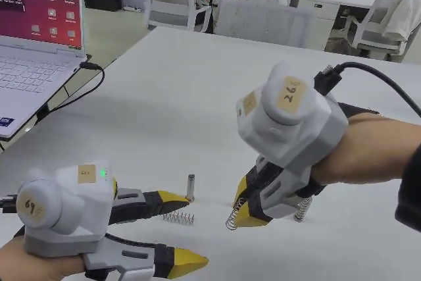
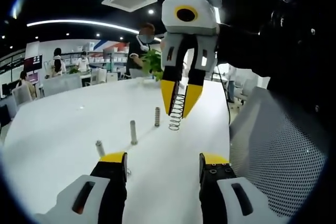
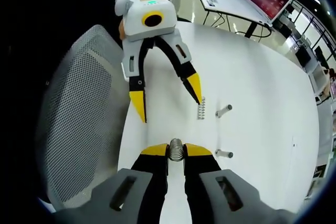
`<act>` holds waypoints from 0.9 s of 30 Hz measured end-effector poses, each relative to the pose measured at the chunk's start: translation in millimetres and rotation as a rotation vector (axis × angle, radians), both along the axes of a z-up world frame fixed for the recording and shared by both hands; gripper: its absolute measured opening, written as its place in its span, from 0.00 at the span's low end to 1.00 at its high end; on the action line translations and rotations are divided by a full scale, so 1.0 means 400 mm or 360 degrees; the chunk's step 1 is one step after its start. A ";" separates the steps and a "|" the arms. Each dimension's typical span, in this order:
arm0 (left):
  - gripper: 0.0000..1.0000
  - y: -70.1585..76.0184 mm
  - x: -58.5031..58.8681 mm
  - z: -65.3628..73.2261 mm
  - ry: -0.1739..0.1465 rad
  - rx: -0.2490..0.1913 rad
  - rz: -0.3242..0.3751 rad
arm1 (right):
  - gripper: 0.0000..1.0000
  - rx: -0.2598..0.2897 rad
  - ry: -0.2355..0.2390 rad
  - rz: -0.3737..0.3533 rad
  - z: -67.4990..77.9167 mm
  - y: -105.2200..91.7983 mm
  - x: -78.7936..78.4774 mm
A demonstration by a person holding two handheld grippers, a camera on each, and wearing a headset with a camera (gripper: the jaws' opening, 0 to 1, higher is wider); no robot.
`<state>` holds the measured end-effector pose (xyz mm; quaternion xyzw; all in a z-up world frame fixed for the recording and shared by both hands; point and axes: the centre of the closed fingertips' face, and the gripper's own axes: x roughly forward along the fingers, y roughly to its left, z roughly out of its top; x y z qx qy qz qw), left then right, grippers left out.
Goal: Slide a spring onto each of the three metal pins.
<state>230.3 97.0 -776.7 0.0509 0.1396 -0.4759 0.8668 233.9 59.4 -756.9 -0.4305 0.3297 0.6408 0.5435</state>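
Head view: my left gripper (image 1: 189, 229) sits lower left of frame, jaws spread wide, nothing btwn them. The right gripper (image 1: 242, 219) is ctr-right, tips angled down at the table (image 1: 164, 97), jaws pressed onto the held spring (image 1: 231, 215), which pokes out lower left of the tips. A loose spring (image 1: 178, 217) lies flat btwn the two grippers, just below the upright near pin (image 1: 191, 187). A fitted spring (image 1: 302, 208) peeks out right of the right gripper. I can't see its pin from here.

Left gripper view: own jaws apart at frame bottom. Three pins run from lower left toward ctr. The near pin (image 2: 100, 148) and middle pin (image 2: 133, 132) are bare. The far pin (image 2: 157, 116) looks wrapped w/ a coil. The right gripper (image 2: 178, 109) hangs top ctr, held spring dangling below its tips, up and right of the far pin.

Right gripper view: own jaws pinch the held spring (image 3: 177, 153), seen end-on at bottom ctr. The two bare pins are right of ctr, w/ the loose spring (image 3: 201, 108) beside the upper one.

Risks, my read:
- The held spring is gripped near one end and hangs crooked. If its axis isn't lined up w/ a pin, the coil could snag the pin top, buckle or pop free.
- A sideways nudge might tip a pin. I can't tell how they're fixed.
- The left gripper's upper tip is close to the near pin and loose spring, so a careless move could knock either.
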 end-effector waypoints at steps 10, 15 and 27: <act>0.61 0.032 -0.001 -0.011 0.0004 -0.0011 0.0083 | 0.08 -0.0012 -0.0020 -0.0043 0.011 -0.021 0.031; 0.66 0.046 0.003 -0.012 -0.0003 -0.0014 0.0124 | 0.08 -0.0019 -0.0046 -0.0069 0.021 -0.032 0.057; 0.73 0.063 0.008 -0.010 -0.0013 -0.0046 0.0195 | 0.08 -0.0043 -0.0116 -0.0130 0.041 -0.046 0.136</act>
